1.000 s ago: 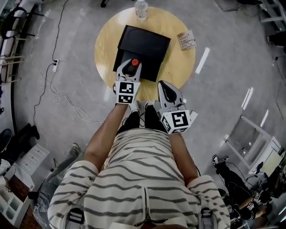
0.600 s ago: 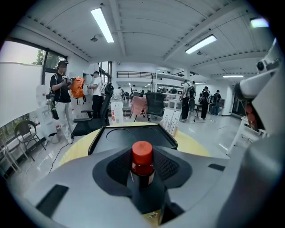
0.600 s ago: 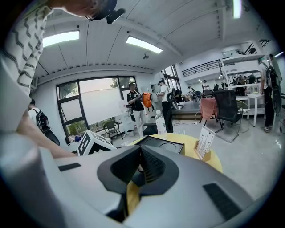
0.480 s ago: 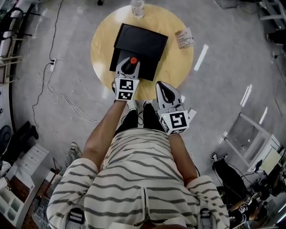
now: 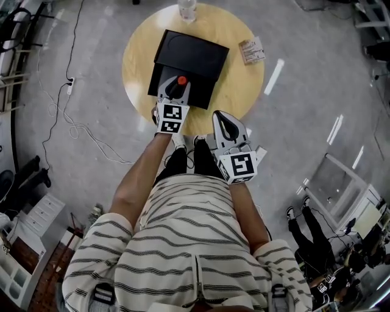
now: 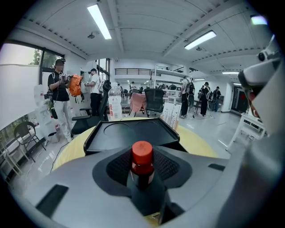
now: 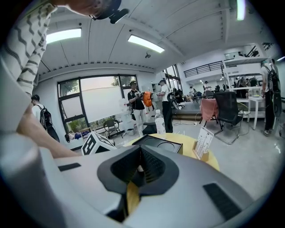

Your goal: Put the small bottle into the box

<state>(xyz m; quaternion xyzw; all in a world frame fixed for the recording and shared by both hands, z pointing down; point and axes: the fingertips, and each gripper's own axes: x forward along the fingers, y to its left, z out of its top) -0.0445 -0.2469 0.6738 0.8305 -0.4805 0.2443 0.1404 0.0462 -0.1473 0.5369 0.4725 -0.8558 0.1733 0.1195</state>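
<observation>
The small dark bottle (image 5: 180, 82) with a red cap (image 6: 142, 153) stands upright between the jaws of my left gripper (image 5: 175, 86), which is shut on it. It hangs over the near edge of the black box (image 5: 194, 53), an open tray with round recesses (image 6: 133, 132) on the round wooden table (image 5: 242, 88). My right gripper (image 5: 224, 124) hovers at the table's near edge, to the right of the left one. Its jaws (image 7: 141, 167) are shut with nothing between them. The box (image 7: 162, 144) lies ahead of it, to the left.
A clear water bottle (image 5: 187, 8) stands at the table's far edge behind the box. A small card stand (image 5: 253, 53) sits to the box's right. Cables (image 5: 67, 122) trail over the floor on the left. People stand far off in the room (image 6: 60, 95).
My left gripper has sunk a little with the bottle towards the box's near edge. The right gripper has kept still.
</observation>
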